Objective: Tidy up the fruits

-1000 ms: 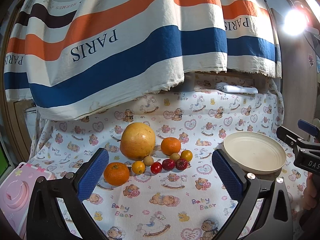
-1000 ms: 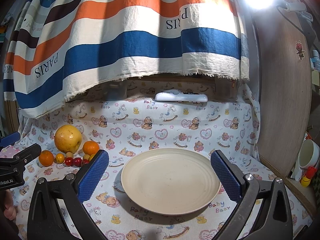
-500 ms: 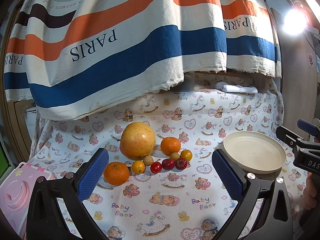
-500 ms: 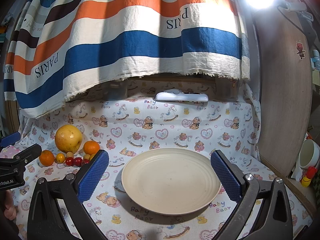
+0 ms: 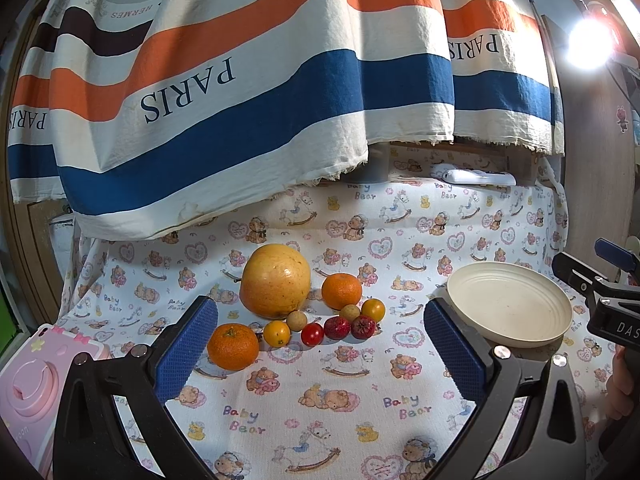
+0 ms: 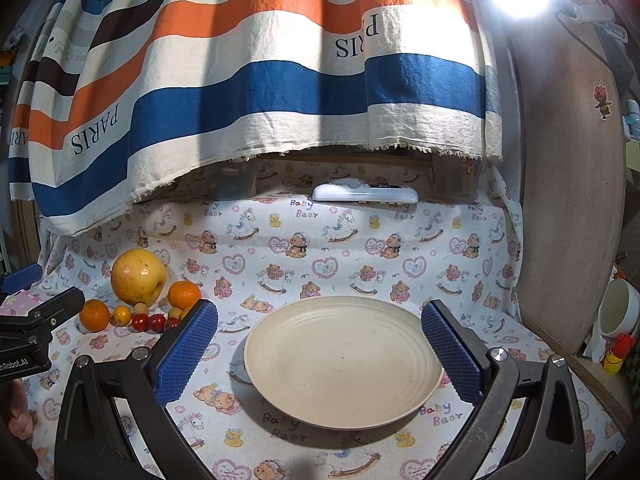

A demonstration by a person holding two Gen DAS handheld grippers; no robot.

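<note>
A big yellow pomelo [image 5: 276, 286], two oranges [image 5: 233, 346] [image 5: 342, 291] and several small yellow, tan and red fruits [image 5: 312, 334] lie grouped on the bear-print cloth. A cream plate [image 5: 508, 306] sits to their right, empty. My left gripper [image 5: 320, 346] is open and empty, a little short of the fruits. My right gripper [image 6: 320, 346] is open and empty, hovering at the plate [image 6: 344, 360]. The fruits show at the left of the right wrist view [image 6: 138, 278].
A striped "PARIS" cloth [image 5: 240, 80] hangs over the back. A white remote [image 6: 364, 193] lies at the back. A pink case [image 5: 32, 380] sits at the left edge. A wooden panel [image 6: 572, 200] and a cup [image 6: 618, 308] stand on the right.
</note>
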